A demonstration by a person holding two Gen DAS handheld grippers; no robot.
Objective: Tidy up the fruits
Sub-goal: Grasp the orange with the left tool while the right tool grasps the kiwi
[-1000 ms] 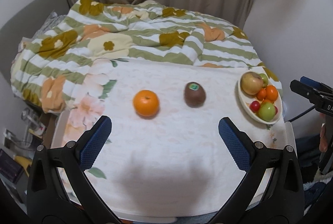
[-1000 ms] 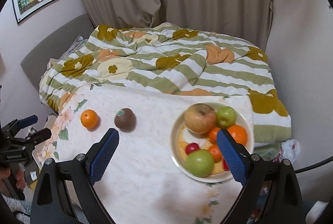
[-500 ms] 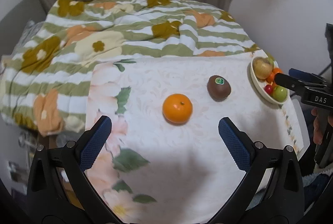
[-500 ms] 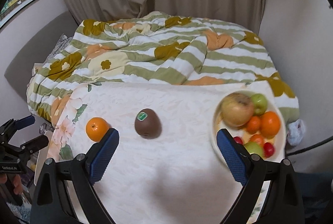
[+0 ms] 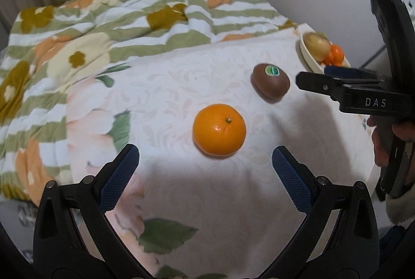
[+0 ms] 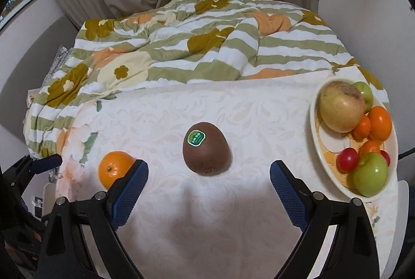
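An orange (image 5: 219, 133) lies on the white tablecloth, just ahead of my left gripper (image 5: 206, 162), which is open and empty. To its right lies a brown kiwi (image 5: 269, 81) with a green sticker. In the right wrist view the kiwi (image 6: 206, 148) sits just ahead of my right gripper (image 6: 208, 175), also open and empty, and the orange (image 6: 115, 168) is partly hidden behind the left fingertip (image 6: 129, 185). A cream plate (image 6: 315, 128) at the right edge holds apples, small oranges and red fruits. The right gripper (image 5: 337, 87) reaches in beside the kiwi.
A striped floral quilt (image 6: 207, 45) is bunched behind the table, with curtains and walls beyond. The tablecloth (image 5: 181, 87) ends close to the plate (image 5: 308, 58) on the right. A person's hand (image 5: 384, 144) holds the right tool. The left tool's tip (image 6: 44, 164) shows at the left edge.
Both grippers came down and closer to the table. The left one now faces the orange, the right one faces the kiwi. The fruits have not moved, and both jaws stayed wide.
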